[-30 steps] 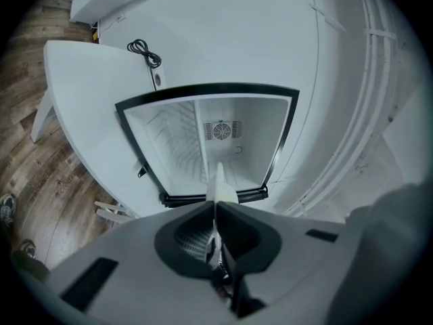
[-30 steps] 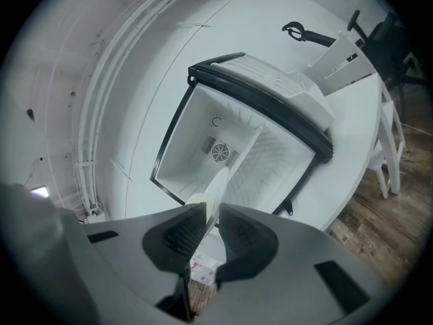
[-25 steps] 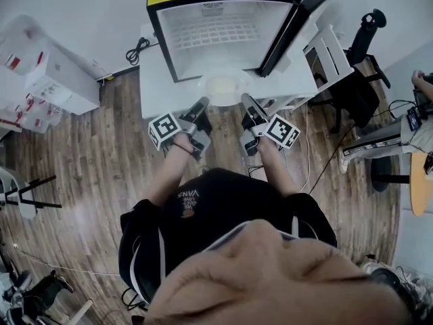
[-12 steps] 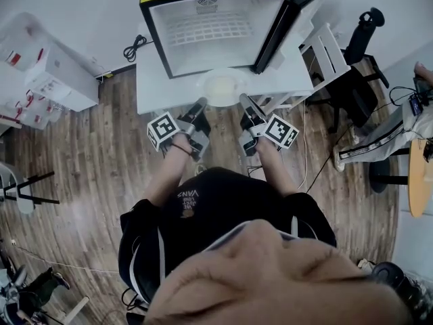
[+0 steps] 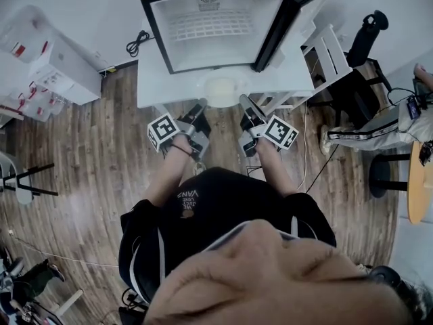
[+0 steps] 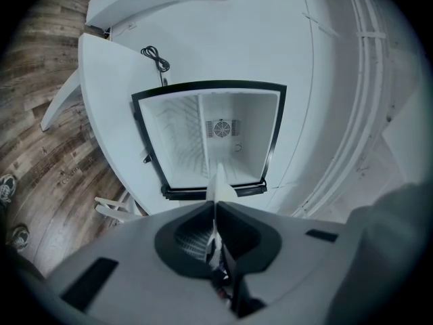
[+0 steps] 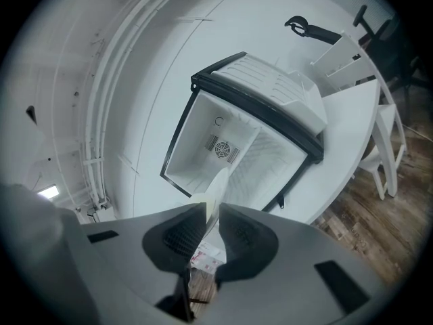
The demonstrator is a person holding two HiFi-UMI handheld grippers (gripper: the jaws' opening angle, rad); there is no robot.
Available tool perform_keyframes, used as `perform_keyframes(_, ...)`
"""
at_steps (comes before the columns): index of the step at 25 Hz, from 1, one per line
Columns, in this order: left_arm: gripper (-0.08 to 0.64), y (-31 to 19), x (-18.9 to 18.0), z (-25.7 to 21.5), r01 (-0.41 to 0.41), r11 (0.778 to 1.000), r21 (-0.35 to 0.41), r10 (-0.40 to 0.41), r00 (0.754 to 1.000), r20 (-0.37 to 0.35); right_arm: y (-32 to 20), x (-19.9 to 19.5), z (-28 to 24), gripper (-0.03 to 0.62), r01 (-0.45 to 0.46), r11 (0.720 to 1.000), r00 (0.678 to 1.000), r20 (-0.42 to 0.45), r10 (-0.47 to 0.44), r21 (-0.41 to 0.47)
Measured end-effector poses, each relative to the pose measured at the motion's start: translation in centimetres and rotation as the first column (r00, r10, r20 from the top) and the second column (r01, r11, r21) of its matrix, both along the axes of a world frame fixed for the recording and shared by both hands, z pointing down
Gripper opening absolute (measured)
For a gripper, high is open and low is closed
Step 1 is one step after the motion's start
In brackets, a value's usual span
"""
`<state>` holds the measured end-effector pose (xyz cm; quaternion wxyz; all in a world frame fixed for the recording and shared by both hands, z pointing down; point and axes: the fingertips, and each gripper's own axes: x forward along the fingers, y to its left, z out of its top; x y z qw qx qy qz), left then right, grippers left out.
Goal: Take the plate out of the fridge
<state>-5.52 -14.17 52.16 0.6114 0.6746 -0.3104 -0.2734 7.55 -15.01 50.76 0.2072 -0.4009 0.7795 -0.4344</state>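
A pale cream plate (image 5: 222, 90) hangs over the white table's front edge, just outside the open fridge (image 5: 157, 29). My left gripper (image 5: 201, 107) is shut on the plate's left rim and my right gripper (image 5: 243, 103) is shut on its right rim. In the left gripper view the plate (image 6: 220, 185) shows edge-on, rising from between the jaws of the left gripper (image 6: 215, 207), with the fridge (image 6: 143, 131) beyond. The right gripper view shows the same: the plate's edge (image 7: 218, 183) sticks out of the right gripper (image 7: 212, 212). The fridge's inside looks bare apart from a wire shelf.
The fridge door (image 5: 299, 15) stands open to the right. The white table (image 5: 152, 87) carries the fridge. A white rack (image 5: 331, 53) and a black chair (image 5: 358, 90) stand to the right, where a person's leg (image 5: 369, 131) stretches. White boxes (image 5: 57, 70) lie on the wooden floor at left.
Both grippers and the plate stay in about the same place before the fridge. The person at the right edge has shifted a leg.
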Motion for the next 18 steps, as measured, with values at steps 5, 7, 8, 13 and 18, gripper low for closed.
perform_keyframes(5, 0.028, 0.3, -0.1, 0.0, 0.023, 1.0, -0.006, -0.023, 1.0, 0.0, 0.1, -0.1, 0.0, 0.066, 0.022, 1.0, 1.0, 0.002, -0.022, -0.007)
perform_keyframes(7, 0.028, 0.6, -0.1, 0.1, 0.033, 0.999, -0.003, -0.033, 0.999, 0.002, 0.3, -0.1, 0.0, 0.066, 0.033, 0.999, 0.999, 0.0, -0.033, -0.006)
perform_keyframes(8, 0.028, 0.8, 0.0, 0.2, 0.038, 0.999, -0.005, -0.038, 0.999, 0.002, 0.4, -0.1, 0.1, 0.066, 0.037, 0.999, 0.999, 0.0, -0.037, -0.009)
perform_keyframes(13, 0.028, 1.7, 0.2, 0.4, 0.059, 0.998, -0.012, -0.059, 0.998, 0.005, 0.9, 0.2, 0.5, 0.066, 0.057, 0.998, 0.998, 0.003, -0.057, -0.019)
perform_keyframes(18, 0.028, 2.2, 0.4, 0.6, 0.074, 0.997, -0.015, -0.074, 0.997, 0.006, 1.3, 0.3, 0.6, 0.066, 0.076, 0.997, 0.997, 0.004, -0.076, -0.011)
